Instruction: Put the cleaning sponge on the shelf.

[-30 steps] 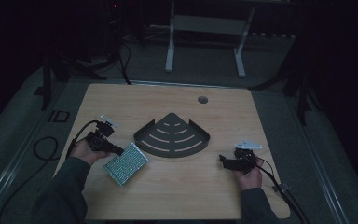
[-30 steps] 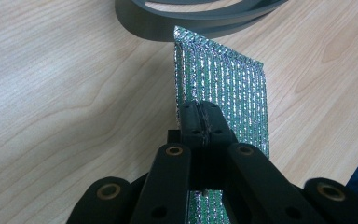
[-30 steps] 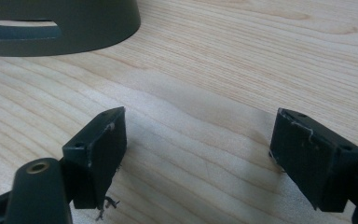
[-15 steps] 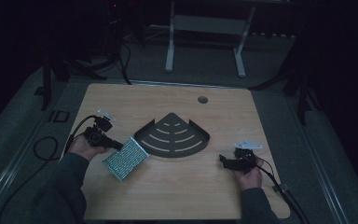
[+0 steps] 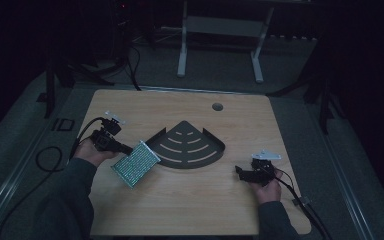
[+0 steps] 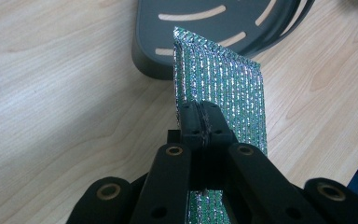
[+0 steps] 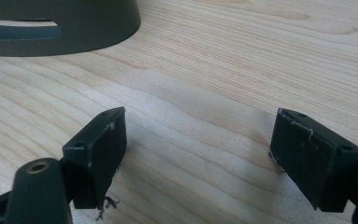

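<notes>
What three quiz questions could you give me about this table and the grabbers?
1. True or false: the left gripper is shut on the sparkly green pad.
2. What does the pad's far corner lie over in the left gripper view: A) the grey rack, B) a cup, C) the right gripper?
3. Fill in: the right gripper's jaws stand ____ over the bare table.

Key:
1. True, its jaws pinch the pad's near edge.
2. A
3. Open, with nothing between them.
</notes>
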The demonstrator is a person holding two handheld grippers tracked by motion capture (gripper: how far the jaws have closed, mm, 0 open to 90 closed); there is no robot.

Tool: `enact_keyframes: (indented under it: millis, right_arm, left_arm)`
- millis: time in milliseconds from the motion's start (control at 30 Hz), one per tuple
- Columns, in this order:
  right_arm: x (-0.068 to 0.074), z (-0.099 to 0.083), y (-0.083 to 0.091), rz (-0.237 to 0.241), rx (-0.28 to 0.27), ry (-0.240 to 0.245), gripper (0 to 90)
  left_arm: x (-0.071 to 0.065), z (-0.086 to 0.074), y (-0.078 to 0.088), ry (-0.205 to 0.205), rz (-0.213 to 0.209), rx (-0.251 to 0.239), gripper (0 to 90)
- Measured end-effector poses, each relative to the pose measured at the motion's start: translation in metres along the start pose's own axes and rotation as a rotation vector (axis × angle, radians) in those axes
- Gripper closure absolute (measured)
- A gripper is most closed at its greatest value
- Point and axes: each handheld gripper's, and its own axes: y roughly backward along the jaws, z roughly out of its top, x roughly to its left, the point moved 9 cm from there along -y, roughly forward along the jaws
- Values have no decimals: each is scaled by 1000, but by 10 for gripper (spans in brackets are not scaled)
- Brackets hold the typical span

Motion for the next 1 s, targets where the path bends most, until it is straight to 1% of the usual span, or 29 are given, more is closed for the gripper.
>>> enact_keyframes:
  millis: [67, 100, 167, 200, 400, 800, 1000]
  right_arm:
    - [0, 0, 0, 0, 0, 0, 180]
    - [0, 0, 0, 0, 0, 0, 180]
    - [0, 0, 0, 0, 0, -1, 180]
    - [0, 0, 0, 0, 0, -1, 180]
    - [0, 0, 0, 0, 0, 0, 180]
    - [0, 0, 0, 0, 0, 0, 180]
    - [0, 0, 0, 0, 0, 0, 180]
  left_arm:
    - [0, 2, 2, -7, 4, 3, 900]
    - [-1, 5, 2, -2, 1, -5, 900]
    - [-1, 7, 4, -9, 5, -4, 900]
    - [-1, 8, 4, -5, 6, -8, 900]
    - [-2, 15, 6, -13, 8, -9, 900]
    - [-5, 28, 7, -21, 12, -18, 899]
    - [-4, 34, 7, -24, 18, -15, 899]
